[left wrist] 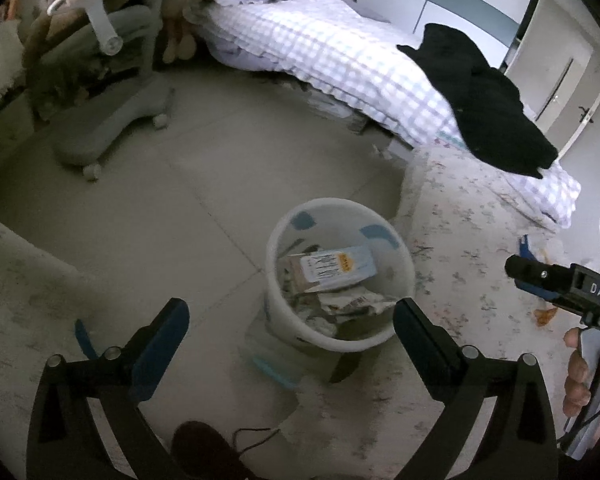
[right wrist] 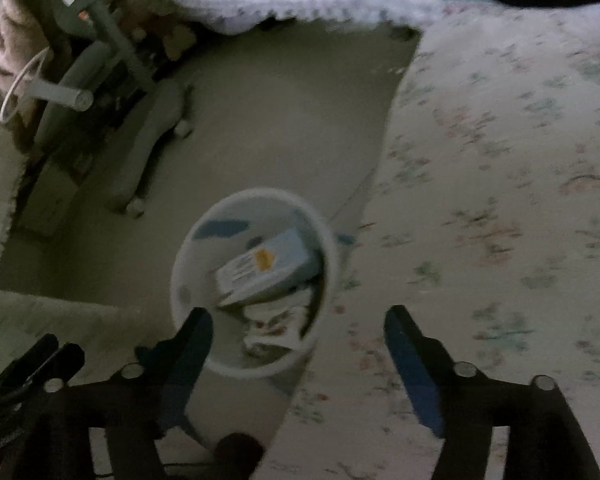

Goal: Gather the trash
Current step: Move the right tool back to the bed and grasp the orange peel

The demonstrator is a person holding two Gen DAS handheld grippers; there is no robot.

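A white trash bin (left wrist: pixel 284 312) stands on the floor at the rug's edge, holding a pale box with an orange mark (left wrist: pixel 336 266) on crumpled paper. My left gripper (left wrist: pixel 290 316) is open and empty, its fingers wide apart just in front of the bin. The bin (right wrist: pixel 188 272) and box (right wrist: pixel 264 264) also show in the blurred right wrist view. My right gripper (right wrist: pixel 298 320) is open and empty above the bin's near rim; it also shows at the right in the left wrist view (left wrist: pixel 516 270). Small orange scraps (left wrist: pixel 546 314) lie on the rug beside it.
A floral rug (left wrist: pixel 460 280) covers the right floor. A bed with a checked quilt (left wrist: pixel 340 52) and a black garment (left wrist: pixel 488 100) stands behind. A grey wheeled chair (left wrist: pixel 112 120) stands at the left. A dark shoe (left wrist: pixel 204 452) is at the bottom.
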